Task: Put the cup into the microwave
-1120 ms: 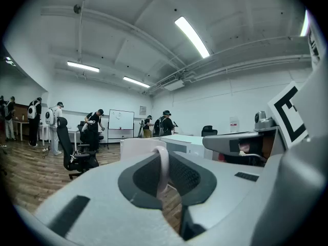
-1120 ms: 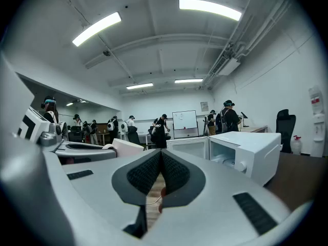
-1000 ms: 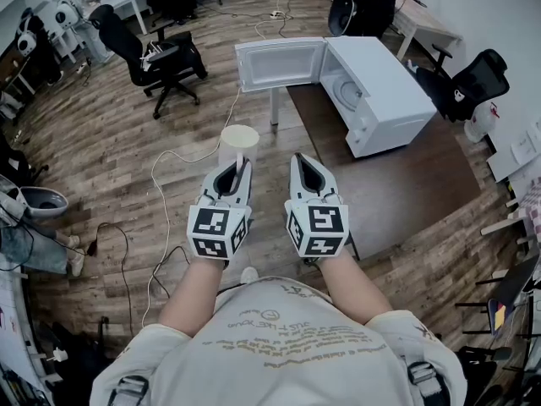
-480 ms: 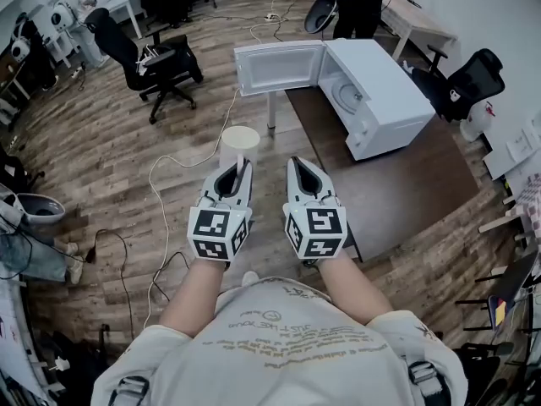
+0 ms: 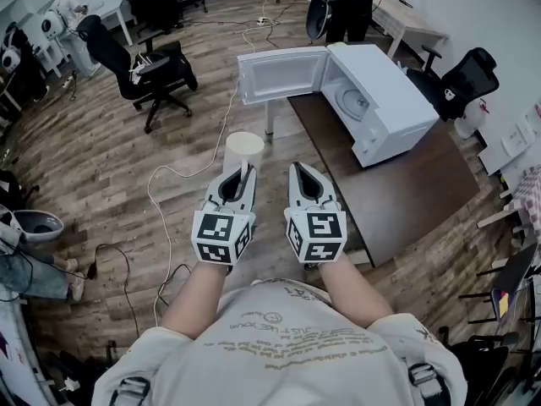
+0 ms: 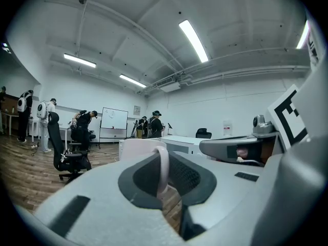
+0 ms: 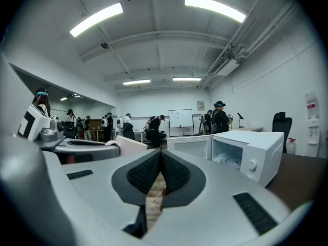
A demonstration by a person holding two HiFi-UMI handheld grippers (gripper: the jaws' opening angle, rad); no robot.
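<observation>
Pickup judged complete: the left gripper (image 5: 241, 169) is clenched on the handle of the cup (image 5: 243, 146), which is held in air beyond the table's (image 5: 406, 194) left edge. The right gripper (image 5: 302, 172) is closed on nothing. The microwave (image 5: 378, 100) stands at the table's far end, door (image 5: 283, 72) open (cavity appears vacant). Outstanding: carry and placement inside.

Pale round cup (image 5: 243, 145), perhaps faintly pink; white boxy microwave (image 5: 382, 81); dark brown counter (image 5: 423, 184); streaky brown plank floor (image 5: 101, 167).

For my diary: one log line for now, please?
left gripper: shut on cup handle | right gripper: shut, empty | microwave: door open
</observation>
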